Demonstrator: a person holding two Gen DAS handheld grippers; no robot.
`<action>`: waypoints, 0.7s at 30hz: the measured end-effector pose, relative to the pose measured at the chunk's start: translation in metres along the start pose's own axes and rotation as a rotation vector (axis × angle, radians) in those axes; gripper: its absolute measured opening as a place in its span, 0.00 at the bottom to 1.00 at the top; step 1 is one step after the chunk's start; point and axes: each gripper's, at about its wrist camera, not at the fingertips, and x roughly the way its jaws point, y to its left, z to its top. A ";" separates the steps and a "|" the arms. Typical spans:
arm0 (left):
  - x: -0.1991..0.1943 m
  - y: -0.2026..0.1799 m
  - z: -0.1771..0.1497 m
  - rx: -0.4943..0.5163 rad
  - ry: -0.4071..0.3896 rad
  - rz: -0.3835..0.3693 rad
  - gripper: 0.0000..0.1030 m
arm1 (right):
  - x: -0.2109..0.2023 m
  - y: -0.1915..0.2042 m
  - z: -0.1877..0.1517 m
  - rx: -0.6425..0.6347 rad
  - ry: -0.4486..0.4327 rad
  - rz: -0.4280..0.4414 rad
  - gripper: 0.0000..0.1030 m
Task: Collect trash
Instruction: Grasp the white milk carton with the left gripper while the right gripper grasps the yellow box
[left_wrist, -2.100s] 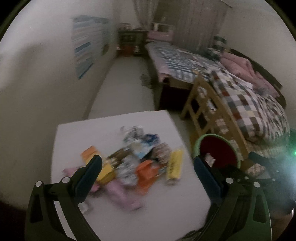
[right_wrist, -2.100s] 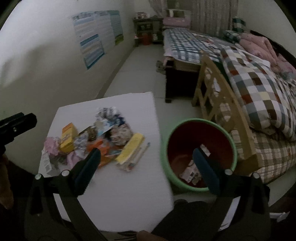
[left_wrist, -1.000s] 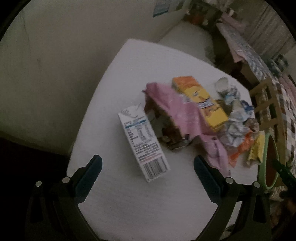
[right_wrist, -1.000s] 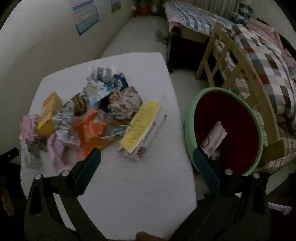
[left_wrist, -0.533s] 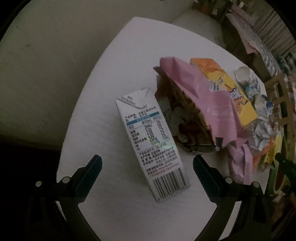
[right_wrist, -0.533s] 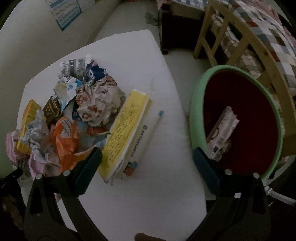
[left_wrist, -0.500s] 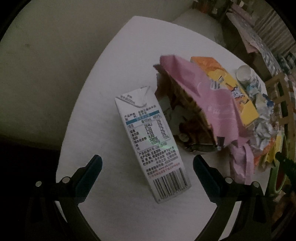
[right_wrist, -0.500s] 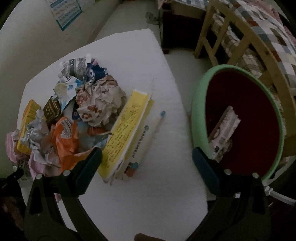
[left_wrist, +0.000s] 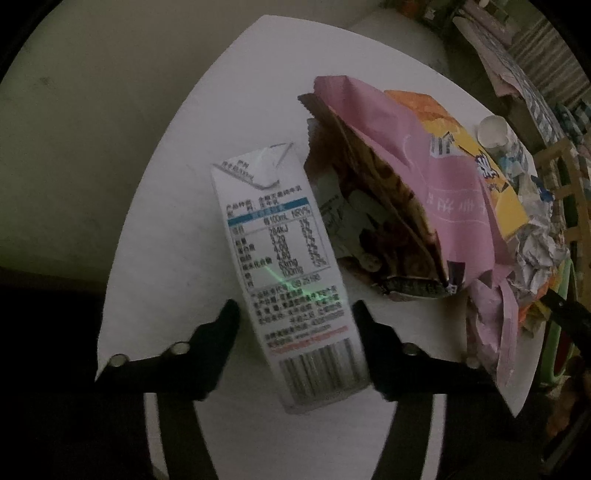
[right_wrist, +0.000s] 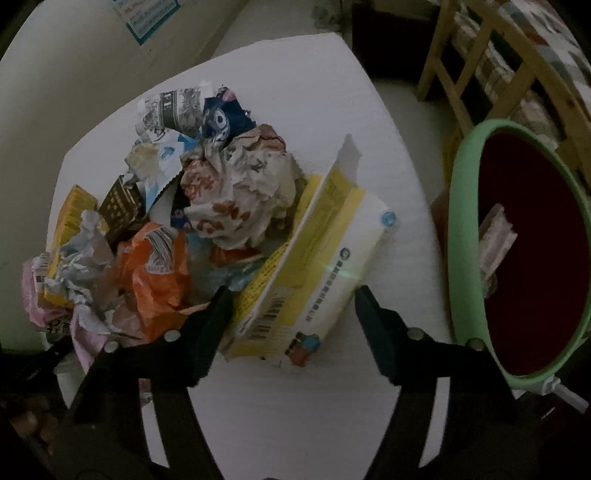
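A white milk carton (left_wrist: 284, 254) lies flat on the white table (left_wrist: 236, 110). My left gripper (left_wrist: 295, 314) straddles its near end, jaws partly closed, the fingers close to or just touching its sides. A pink wrapper (left_wrist: 424, 184) and a yellow box (left_wrist: 480, 173) lie to its right. In the right wrist view my right gripper (right_wrist: 291, 299) straddles the near end of a yellow-and-white package (right_wrist: 317, 258), jaws partly closed. A heap of crumpled wrappers (right_wrist: 229, 192) lies to its left. A green-rimmed red bin (right_wrist: 465, 236) with one wrapper (right_wrist: 495, 236) inside stands at the right.
A wooden chair (right_wrist: 491, 70) stands beyond the bin next to a bed with a checked blanket. A wall runs along the table's left side (left_wrist: 92, 129). A crumpled orange bag (right_wrist: 159, 269) lies by my right gripper's left finger.
Both grippers have moved down and closer to the table. Their jaws have narrowed, the left around the milk carton, the right around the yellow-and-white package.
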 end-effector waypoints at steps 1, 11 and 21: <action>0.000 -0.001 0.000 0.007 -0.001 -0.002 0.48 | 0.000 0.001 0.000 -0.006 0.001 -0.006 0.63; -0.011 0.007 -0.014 0.022 -0.012 -0.008 0.38 | -0.016 0.002 -0.007 -0.053 -0.017 0.001 0.21; -0.031 0.010 -0.028 0.034 -0.042 -0.004 0.35 | -0.029 -0.009 -0.019 -0.049 -0.030 0.040 0.10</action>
